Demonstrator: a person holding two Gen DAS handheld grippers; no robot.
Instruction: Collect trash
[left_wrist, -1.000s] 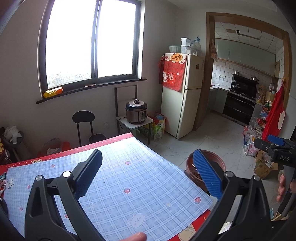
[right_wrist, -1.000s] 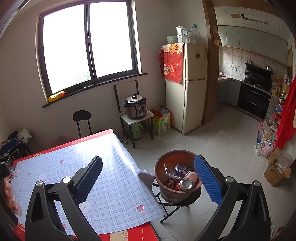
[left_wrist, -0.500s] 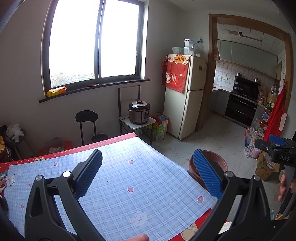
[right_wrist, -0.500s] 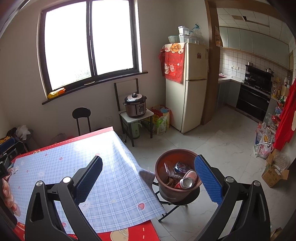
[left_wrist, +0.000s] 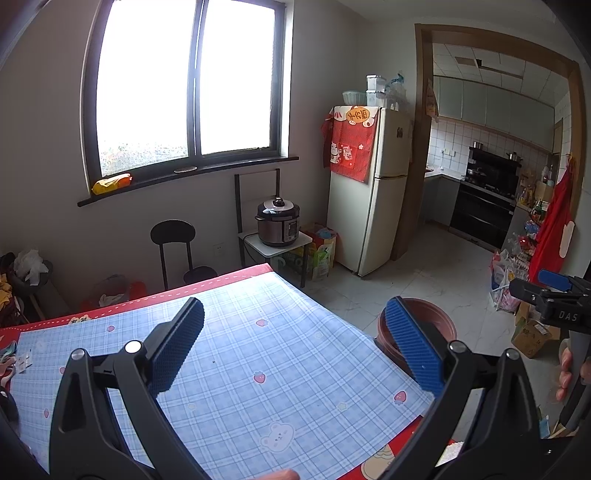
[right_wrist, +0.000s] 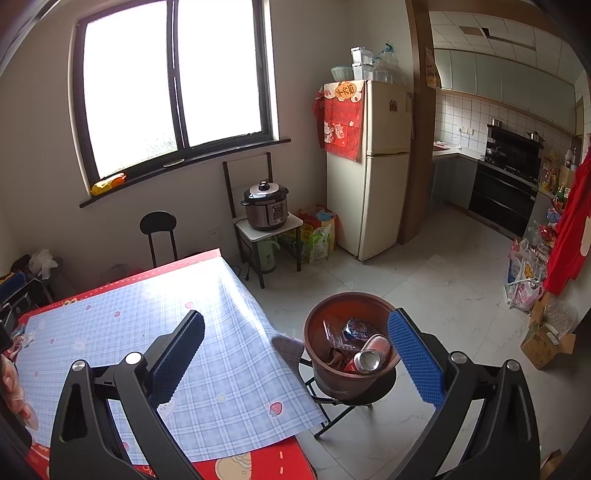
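Note:
A brown trash bucket (right_wrist: 332, 376) stands on a black stool to the right of the table. It holds a crushed can (right_wrist: 371, 356) and wrappers. In the left wrist view only its rim (left_wrist: 432, 314) shows past the table edge. My left gripper (left_wrist: 295, 349) is open and empty above the blue checked tablecloth (left_wrist: 258, 354). My right gripper (right_wrist: 295, 356) is open and empty, above the table's right edge and the bucket. It also shows at the right edge of the left wrist view (left_wrist: 554, 295).
The table (right_wrist: 221, 465) has a red border. Beyond it stand a black stool (left_wrist: 173, 236), a pressure cooker (left_wrist: 277, 221) on a small stand and a fridge (left_wrist: 369, 192). Bags and a cardboard box (right_wrist: 543, 339) lie on the floor at right.
Both grippers have risen and pulled back slightly, so the room sits lower in both views. Both stay open and empty.

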